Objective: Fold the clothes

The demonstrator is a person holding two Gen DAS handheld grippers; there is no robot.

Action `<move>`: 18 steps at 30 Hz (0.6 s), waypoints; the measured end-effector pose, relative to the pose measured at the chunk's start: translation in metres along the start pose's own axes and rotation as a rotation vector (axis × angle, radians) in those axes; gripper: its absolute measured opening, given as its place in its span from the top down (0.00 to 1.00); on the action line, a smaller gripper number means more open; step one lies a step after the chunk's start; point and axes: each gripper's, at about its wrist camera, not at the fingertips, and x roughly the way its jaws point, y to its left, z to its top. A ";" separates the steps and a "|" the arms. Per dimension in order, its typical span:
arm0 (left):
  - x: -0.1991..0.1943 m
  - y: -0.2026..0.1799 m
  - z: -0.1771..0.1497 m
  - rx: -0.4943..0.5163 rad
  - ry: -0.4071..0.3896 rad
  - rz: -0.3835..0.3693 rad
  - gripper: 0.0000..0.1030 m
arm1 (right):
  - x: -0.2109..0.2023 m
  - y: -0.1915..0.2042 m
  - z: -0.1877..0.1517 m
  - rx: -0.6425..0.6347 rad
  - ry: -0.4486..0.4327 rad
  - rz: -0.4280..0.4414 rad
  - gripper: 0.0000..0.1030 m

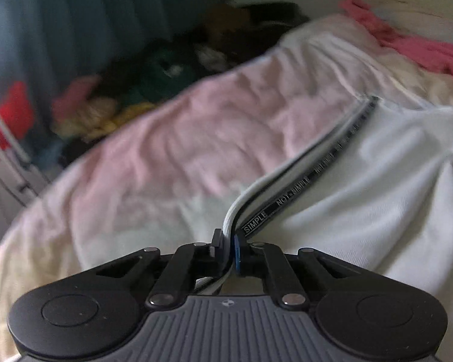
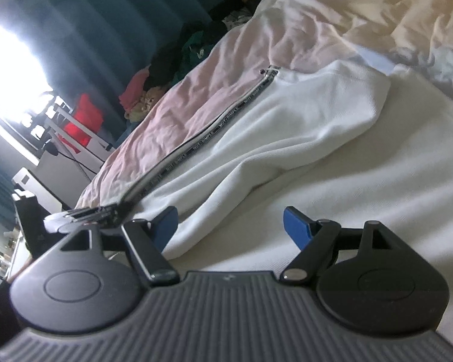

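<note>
My left gripper (image 1: 228,249) is pressed together on the bottom end of the black zipper band (image 1: 290,199), the one with "NOT SIMPLE" printed along it in white letters. The white edge of the fabric is pinched in there with it, between the black finger and the blue pad. From that pinch the band runs up and away to the right, lifted a little off the bed, with the white jacket (image 1: 377,187) falling off to its right side and a pale pink sheet (image 1: 226,126) lying to its left. The left wrist view is blurred, so the far end of the band is hard to read.

My right gripper (image 2: 230,226) is spread wide, both blue pads (image 2: 297,226) well apart, gripping nothing, sitting low over the cream bedding (image 2: 362,187). Just ahead of its left finger lies a loose white fold of the jacket, a sleeve by the look of it, draped flat towards me. From this side I can see the whole zipper line climbing away from the lower left, where the other gripper grips it, to its top end near the middle of the bed. The jacket's white body spreads right of that line, bunched and rumpled at the upper end.

Beyond the bed edge there is a heap of mixed clothes (image 1: 120,102) on the floor, against a dark teal curtain (image 2: 105,30). Something pink (image 1: 407,39) lies crumpled at the far right of the bed.
</note>
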 end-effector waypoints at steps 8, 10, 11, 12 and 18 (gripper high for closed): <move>0.011 -0.021 0.025 -0.033 -0.013 0.284 0.93 | -0.008 -0.007 0.004 0.032 -0.034 -0.022 0.23; 0.014 -0.025 0.029 -0.039 -0.015 0.332 0.85 | -0.010 -0.011 0.004 0.053 -0.036 -0.026 0.23; 0.015 -0.025 0.031 -0.047 -0.021 0.318 0.80 | -0.011 -0.013 0.005 0.064 -0.037 -0.028 0.23; 0.015 -0.023 0.035 -0.063 -0.031 0.303 0.70 | -0.012 -0.015 0.005 0.074 -0.038 -0.030 0.23; 0.011 -0.031 0.068 -0.118 -0.142 0.122 0.35 | -0.018 -0.022 0.003 0.130 -0.104 -0.081 0.23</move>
